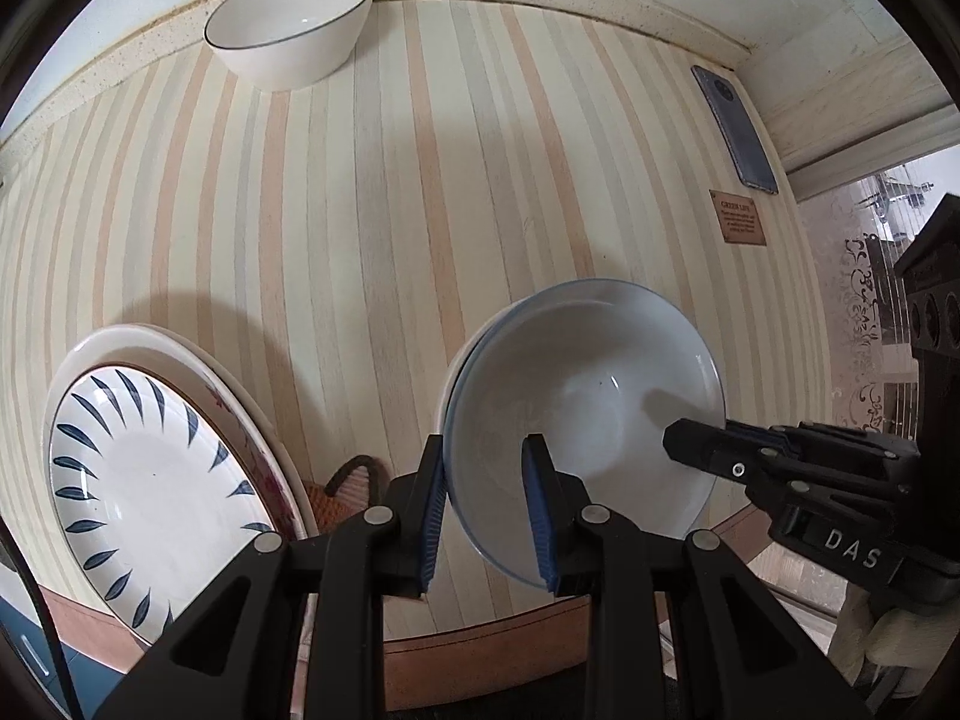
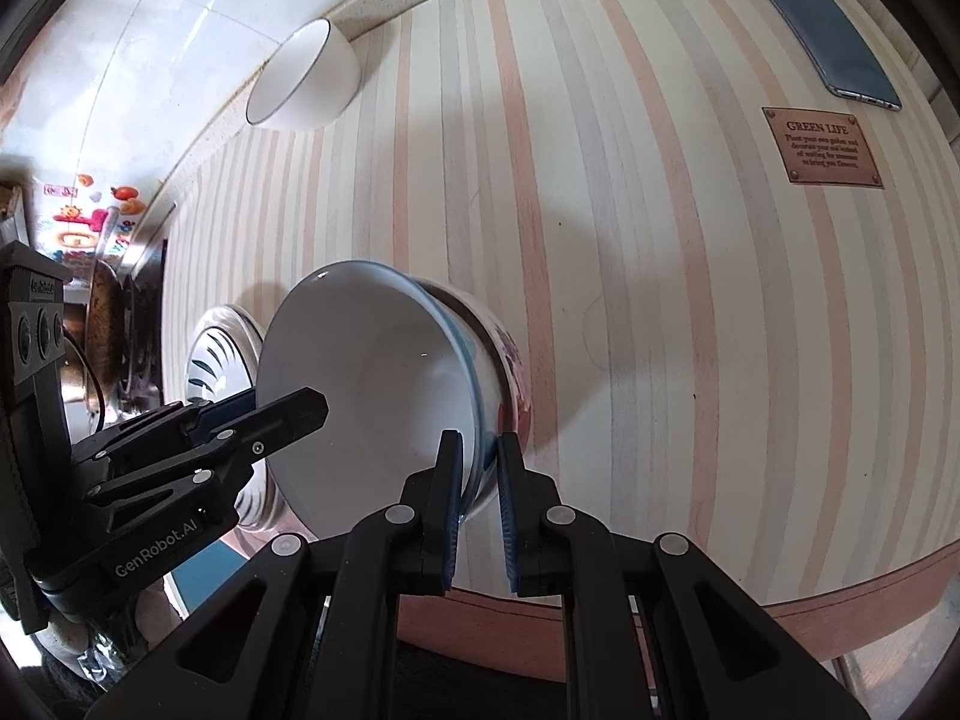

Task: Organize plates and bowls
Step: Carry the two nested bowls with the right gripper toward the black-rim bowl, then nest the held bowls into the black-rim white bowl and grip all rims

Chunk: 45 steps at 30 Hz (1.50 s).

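A white bowl with a blue rim (image 1: 588, 396) (image 2: 372, 372) is held from both sides, low over the striped table. My left gripper (image 1: 485, 444) (image 2: 288, 405) is shut on its near left rim, one pad inside and one outside. On the opposite rim my right gripper (image 2: 479, 438) (image 1: 690, 444) is shut the same way. The bowl nests in a flowered bowl (image 2: 513, 372) beneath it; whether it rests there I cannot tell. A blue-leaf plate (image 1: 150, 480) (image 2: 210, 354) tops a plate stack to the left. A dark-rimmed white bowl (image 1: 294, 24) (image 2: 306, 78) stands at the back wall.
A phone (image 1: 735, 126) (image 2: 822, 30) lies at the back right, with a brown plaque (image 1: 738, 217) (image 2: 822, 147) in front of it. The round table's wooden edge (image 1: 480, 648) (image 2: 840, 612) runs close below both grippers. Pans (image 2: 114, 324) sit past the table's left side.
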Available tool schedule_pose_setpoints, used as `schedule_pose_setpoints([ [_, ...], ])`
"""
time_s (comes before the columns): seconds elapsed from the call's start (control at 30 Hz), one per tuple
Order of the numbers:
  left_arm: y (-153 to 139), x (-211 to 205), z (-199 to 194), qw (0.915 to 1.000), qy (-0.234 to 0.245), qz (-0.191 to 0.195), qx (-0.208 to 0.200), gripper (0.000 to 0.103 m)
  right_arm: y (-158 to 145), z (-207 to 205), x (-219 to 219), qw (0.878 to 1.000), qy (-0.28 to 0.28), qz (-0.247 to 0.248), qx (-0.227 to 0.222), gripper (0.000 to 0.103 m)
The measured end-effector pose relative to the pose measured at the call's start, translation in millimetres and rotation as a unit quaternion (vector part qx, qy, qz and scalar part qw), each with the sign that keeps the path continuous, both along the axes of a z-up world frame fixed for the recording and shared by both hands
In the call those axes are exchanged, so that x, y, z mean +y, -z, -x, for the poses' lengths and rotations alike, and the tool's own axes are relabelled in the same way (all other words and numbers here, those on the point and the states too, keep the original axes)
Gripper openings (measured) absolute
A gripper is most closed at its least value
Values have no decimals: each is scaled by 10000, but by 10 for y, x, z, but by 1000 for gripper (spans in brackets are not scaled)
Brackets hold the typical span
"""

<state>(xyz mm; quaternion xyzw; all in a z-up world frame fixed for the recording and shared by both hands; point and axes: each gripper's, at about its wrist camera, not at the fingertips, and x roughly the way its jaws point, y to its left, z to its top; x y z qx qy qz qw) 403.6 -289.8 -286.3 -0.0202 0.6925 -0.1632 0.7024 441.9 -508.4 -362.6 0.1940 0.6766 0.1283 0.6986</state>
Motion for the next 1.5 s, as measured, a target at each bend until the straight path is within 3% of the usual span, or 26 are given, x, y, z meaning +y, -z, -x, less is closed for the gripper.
schedule_pose_setpoints([
  [0.13,16,53,12,10000,-42,49,29,22,12,-45,20,9999,-113,45,66,14],
  [0.3,-260,257,-69,9993,-288,175,-168,23,-114,-109,-39,9996,-227,-10,142,14],
  [0.43,-585,531,-388,9962,-685,267,-475,27,-425,-279,-156,9998,-198,-59,-28,14],
  [0.53,-658,800,-806,9916,-1143,244,-558,32,-625,-537,-177,9994,-169,-215,-231,15],
  [0.57,-648,888,-953,9898,-1295,211,-558,32,-677,-683,-145,9990,-167,-267,-303,24],
  [0.6,-611,985,-1133,9877,-1450,206,-541,32,-705,-812,-110,9988,-166,-286,-356,40],
  [0.63,-571,1061,-1276,9855,-1598,178,-538,32,-719,-964,-56,9985,-182,-275,-434,46],
  [0.7,-465,1180,-1578,9823,-1794,179,-509,32,-715,-1287,75,9975,-141,-282,-638,48],
  [0.8,-282,1287,-1939,9796,-1950,207,-436,32,-617,-1753,280,9965,-72,-453,-694,48],
  [0.9,-71,1330,-2183,9797,-1978,181,-284,32,-497,-2173,518,9960,-77,-322,-825,48],
  [1.13,310,1280,-2407,9839,-1761,262,-133,31,-91,-2754,881,9967,-144,-208,-768,48],
  [1.17,334,1272,-2411,9841,-1753,242,-161,30,-29,-2800,916,9967,-166,-207,-767,46],
  [1.23,347,1245,-2406,9847,-1717,164,-230,30,80,-2853,1017,9966,-189,-180,-778,30],
  [1.27,352,1223,-2405,9847,-1717,147,-243,30,117,-2868,1049,9966,-224,-166,-774,16],
  [1.5,369,1141,-2355,9844,-1729,193,-260,30,203,-2874,1195,9954,-355,73,-885,13],
])
